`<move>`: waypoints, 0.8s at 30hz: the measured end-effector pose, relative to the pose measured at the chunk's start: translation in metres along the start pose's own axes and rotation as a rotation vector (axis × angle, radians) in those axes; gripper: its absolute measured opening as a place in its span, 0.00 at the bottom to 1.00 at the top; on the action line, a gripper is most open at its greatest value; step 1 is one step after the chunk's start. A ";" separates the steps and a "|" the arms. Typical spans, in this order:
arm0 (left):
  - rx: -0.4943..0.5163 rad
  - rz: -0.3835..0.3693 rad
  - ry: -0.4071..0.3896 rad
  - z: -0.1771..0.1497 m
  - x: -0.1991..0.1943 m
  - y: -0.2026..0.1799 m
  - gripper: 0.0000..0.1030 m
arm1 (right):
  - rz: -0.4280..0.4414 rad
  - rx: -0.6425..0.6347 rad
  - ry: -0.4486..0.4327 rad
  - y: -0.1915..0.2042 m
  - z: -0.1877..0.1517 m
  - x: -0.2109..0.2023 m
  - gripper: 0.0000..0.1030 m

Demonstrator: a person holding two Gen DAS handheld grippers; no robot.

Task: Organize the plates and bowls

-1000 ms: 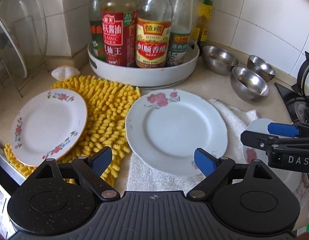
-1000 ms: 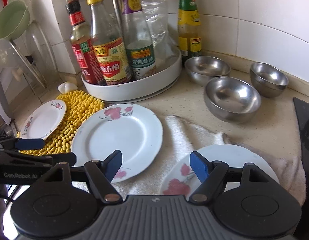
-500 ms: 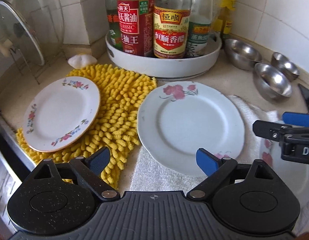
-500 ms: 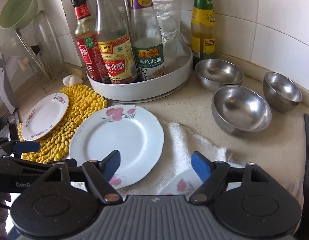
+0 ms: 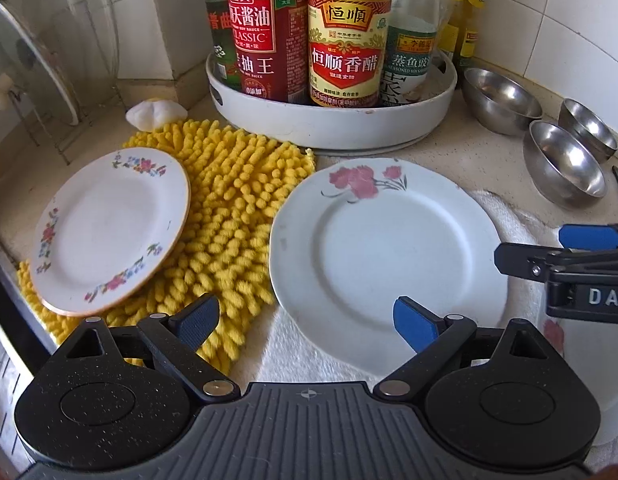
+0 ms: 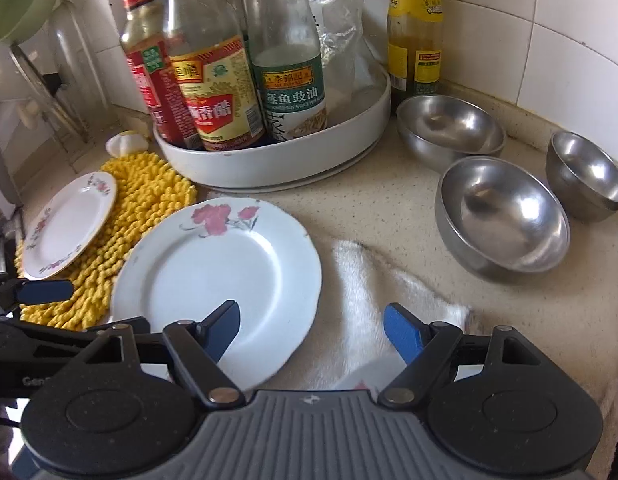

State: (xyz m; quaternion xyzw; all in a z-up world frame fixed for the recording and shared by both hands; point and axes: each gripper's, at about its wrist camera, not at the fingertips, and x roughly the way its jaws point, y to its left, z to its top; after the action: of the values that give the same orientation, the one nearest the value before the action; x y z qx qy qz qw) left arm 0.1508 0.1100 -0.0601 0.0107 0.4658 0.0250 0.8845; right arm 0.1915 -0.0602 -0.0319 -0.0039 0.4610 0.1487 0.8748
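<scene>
A large white plate with pink flowers [image 5: 389,256] [image 6: 217,280] lies on a white towel [image 5: 309,352] [image 6: 373,292]. A smaller floral plate [image 5: 109,228] [image 6: 69,224] rests on a yellow chenille mat [image 5: 229,216] [image 6: 145,196]. A third plate [image 5: 605,364] [image 6: 365,380] lies at the right, mostly hidden. Three steel bowls [image 5: 565,164] [image 6: 501,216] [image 6: 449,128] [image 6: 585,176] stand on the counter. My left gripper [image 5: 307,318] is open and empty, just before the large plate. My right gripper [image 6: 311,328] is open and empty over the towel.
A white round tray [image 5: 333,124] [image 6: 277,160] with several sauce bottles stands at the back. A wire rack with glass lids [image 5: 41,72] is at the far left. A garlic bulb [image 5: 155,112] lies by the mat. Tiled walls close the corner.
Both grippers have moved forward toward the counter's back. The third plate has slid almost out of the right wrist view. Both stay open.
</scene>
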 end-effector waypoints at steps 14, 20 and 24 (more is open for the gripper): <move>0.058 -0.063 0.028 0.018 0.026 0.001 0.94 | -0.002 0.044 0.039 -0.002 0.011 0.019 0.91; 0.055 -0.081 0.030 0.022 0.029 0.001 0.93 | -0.001 0.061 0.066 -0.008 0.007 0.024 0.80; 0.058 -0.084 0.041 0.022 0.033 0.001 0.93 | 0.012 0.064 0.068 -0.009 0.006 0.024 0.78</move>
State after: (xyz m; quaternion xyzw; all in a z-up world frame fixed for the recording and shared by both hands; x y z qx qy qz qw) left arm 0.1870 0.1129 -0.0748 0.0161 0.4845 -0.0256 0.8743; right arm 0.2111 -0.0618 -0.0494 0.0218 0.4949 0.1388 0.8575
